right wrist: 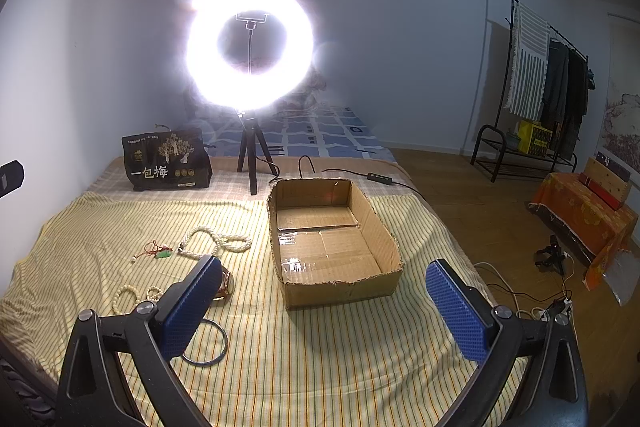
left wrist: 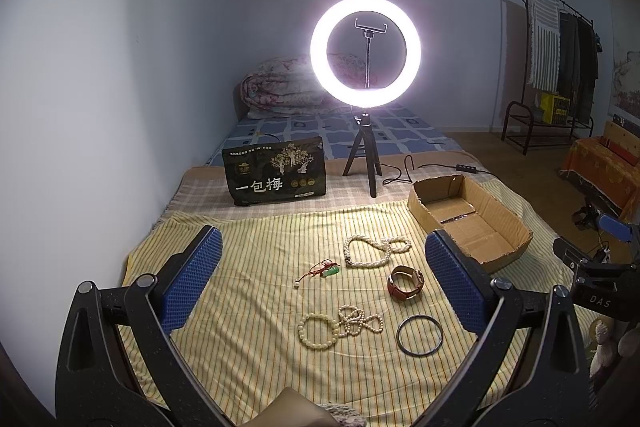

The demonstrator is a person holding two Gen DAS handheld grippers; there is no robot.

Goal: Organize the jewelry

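Jewelry lies loose on a yellow striped cloth. There is a long pearl necklace, a red cord with a green pendant, a brown leather watch, a cream bead strand and a dark bangle. An empty cardboard box stands to their right. My left gripper hovers open above the pieces, holding nothing. My right gripper is open in front of the box. Its left finger hides part of the watch and the bangle.
A lit ring light on a tripod and a dark snack bag stand at the cloth's far edge, with a cable trailing behind the box. Floor, a clothes rack and cables lie to the right.
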